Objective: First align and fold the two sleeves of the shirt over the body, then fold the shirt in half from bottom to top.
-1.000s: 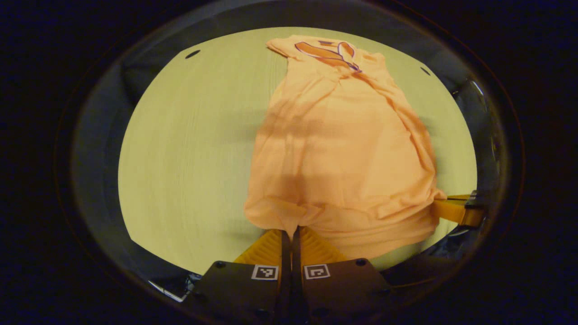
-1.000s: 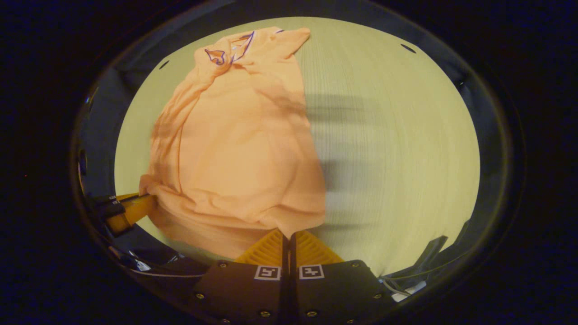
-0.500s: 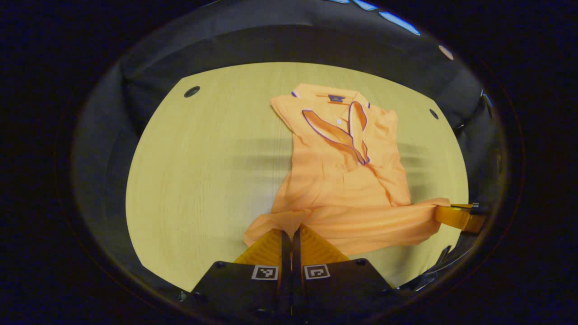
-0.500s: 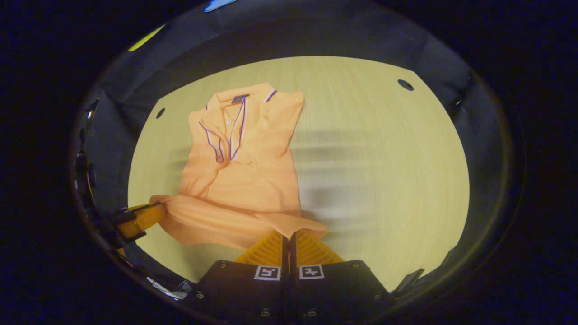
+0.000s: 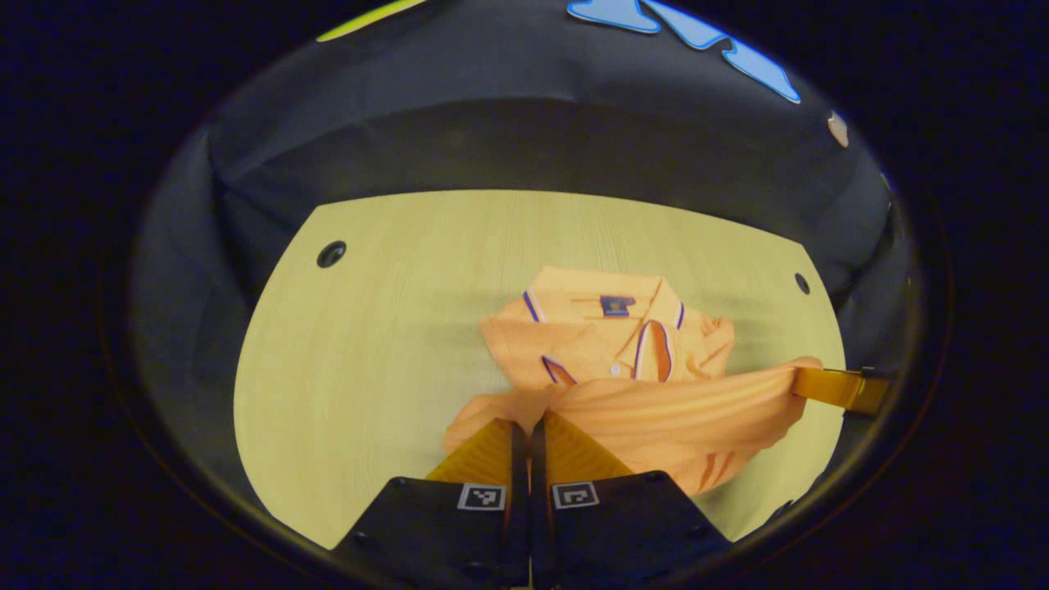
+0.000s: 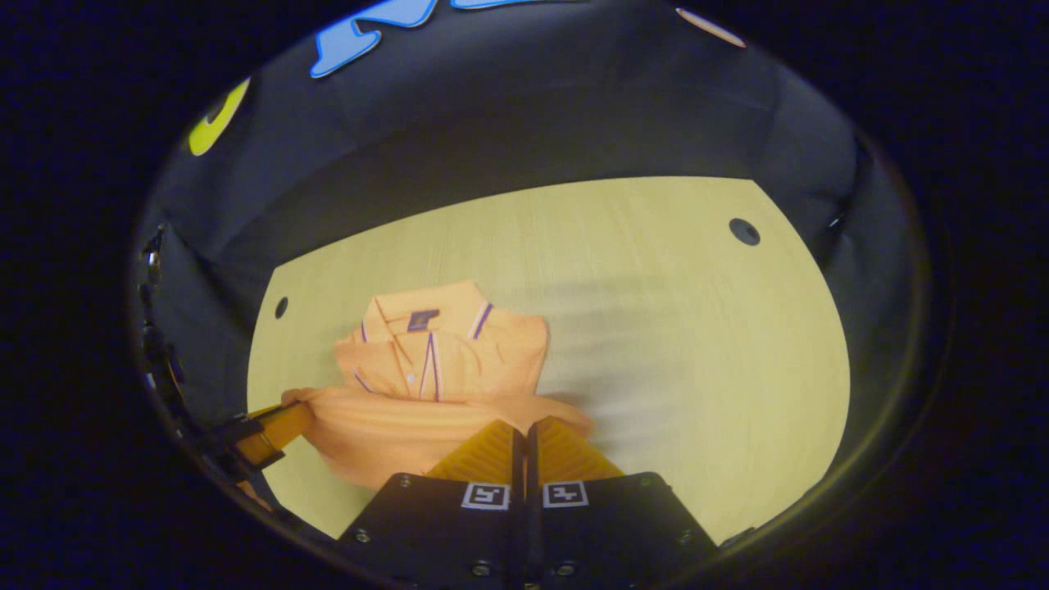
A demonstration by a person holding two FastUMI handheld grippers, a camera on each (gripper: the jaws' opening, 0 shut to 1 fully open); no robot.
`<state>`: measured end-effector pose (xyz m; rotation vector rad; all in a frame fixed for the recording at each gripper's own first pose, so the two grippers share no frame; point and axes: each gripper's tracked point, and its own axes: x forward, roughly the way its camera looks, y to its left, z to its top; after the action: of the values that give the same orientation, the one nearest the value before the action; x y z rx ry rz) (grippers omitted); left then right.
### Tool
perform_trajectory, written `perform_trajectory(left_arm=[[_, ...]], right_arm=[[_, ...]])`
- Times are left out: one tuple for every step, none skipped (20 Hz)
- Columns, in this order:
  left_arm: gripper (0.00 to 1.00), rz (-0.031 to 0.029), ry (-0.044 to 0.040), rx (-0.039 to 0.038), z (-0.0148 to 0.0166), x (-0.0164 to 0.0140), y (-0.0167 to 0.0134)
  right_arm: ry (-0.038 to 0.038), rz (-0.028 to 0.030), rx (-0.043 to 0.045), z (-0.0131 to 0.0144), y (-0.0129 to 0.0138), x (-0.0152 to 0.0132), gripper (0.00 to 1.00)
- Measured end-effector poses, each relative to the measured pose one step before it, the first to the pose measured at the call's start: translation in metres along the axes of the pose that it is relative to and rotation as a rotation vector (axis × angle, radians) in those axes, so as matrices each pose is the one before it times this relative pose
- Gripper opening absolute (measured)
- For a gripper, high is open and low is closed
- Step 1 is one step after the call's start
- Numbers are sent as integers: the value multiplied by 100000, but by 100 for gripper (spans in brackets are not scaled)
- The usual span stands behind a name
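Observation:
An orange polo shirt [image 5: 623, 352] with a purple-trimmed collar lies on the pale wooden table [image 5: 369, 344], collar end farthest from me. Its bottom hem is lifted and stretched taut between both grippers, hanging over the lower body of the shirt. My left gripper [image 5: 524, 422] is shut on one hem corner. My right gripper [image 6: 523, 426] is shut on the other hem corner of the shirt [image 6: 426, 369]. The right gripper [image 5: 836, 385] also appears at the right edge of the left gripper view. The left gripper [image 6: 270, 430] appears at the left edge of the right gripper view.
The table [image 6: 672, 344] has small round holes [image 5: 331, 253] near its far corners, one hole [image 6: 744, 231] to the far right. The booth's black cloth wall [image 5: 524, 139] rises just behind the table's far edge. Bare wood stretches to either side of the shirt.
Both grippers have carried the hem forward toward the collar. The lifted fabric now covers most of the body, and both views have tilted up to take in the back wall.

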<state>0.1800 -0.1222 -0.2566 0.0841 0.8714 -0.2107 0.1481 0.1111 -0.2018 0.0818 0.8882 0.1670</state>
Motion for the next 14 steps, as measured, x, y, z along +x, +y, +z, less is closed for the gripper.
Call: perform_trajectory(left_arm=[[7, 46, -2884, 244, 1497, 579, -136], [10, 120, -2693, 369, 1335, 537, -128], [7, -72, -3003, -118, 1563, 733, -201], [7, -215, -2506, -520, 987, 696, -203], [6, 263, -2271, -321, 898, 702, -104], [10, 53, -2444, 413, 879, 812, 89], [6, 599, -2107, 1209, 639, 789, 142], [6, 290, -2068, 1042, 421, 496, 154], [6, -134, -2320, 689, 542, 679, 151], [10, 169, -3793, 138, 536, 627, 230], [10, 225, -3043, -201, 433, 530, 21], [10, 720, -2439, 175, 312, 415, 390], [6, 397, -1386, 166, 413, 664, 393], [10, 450, -928, -15, 216, 612, 324]], right_arm=[[-2384, 240, 1186, 1217, 87, 885, 1], [-2682, 225, 964, 1191, 28, 640, 1], [-3400, -12, -304, 1222, 140, 1022, 0], [-3292, 228, -754, 1075, 154, 851, 1], [-3678, 565, -463, 1283, 125, 714, 1], [-3610, 1000, -40, 1097, 164, -62, 1], [-3886, 1105, 193, 1222, 259, 517, 1], [-3915, 975, 327, 939, 370, 935, 1], [-3822, 776, 147, 929, 203, 773, 0], [-4635, 1217, -8, 874, 240, 917, 0], [-3068, 645, -393, 377, 53, 782, 0], [-2421, 389, -734, -36, -94, 275, 0], [-1872, 318, -983, -77, 12, 31, 0], [-837, 112, -1074, -200, -74, 65, 0]])
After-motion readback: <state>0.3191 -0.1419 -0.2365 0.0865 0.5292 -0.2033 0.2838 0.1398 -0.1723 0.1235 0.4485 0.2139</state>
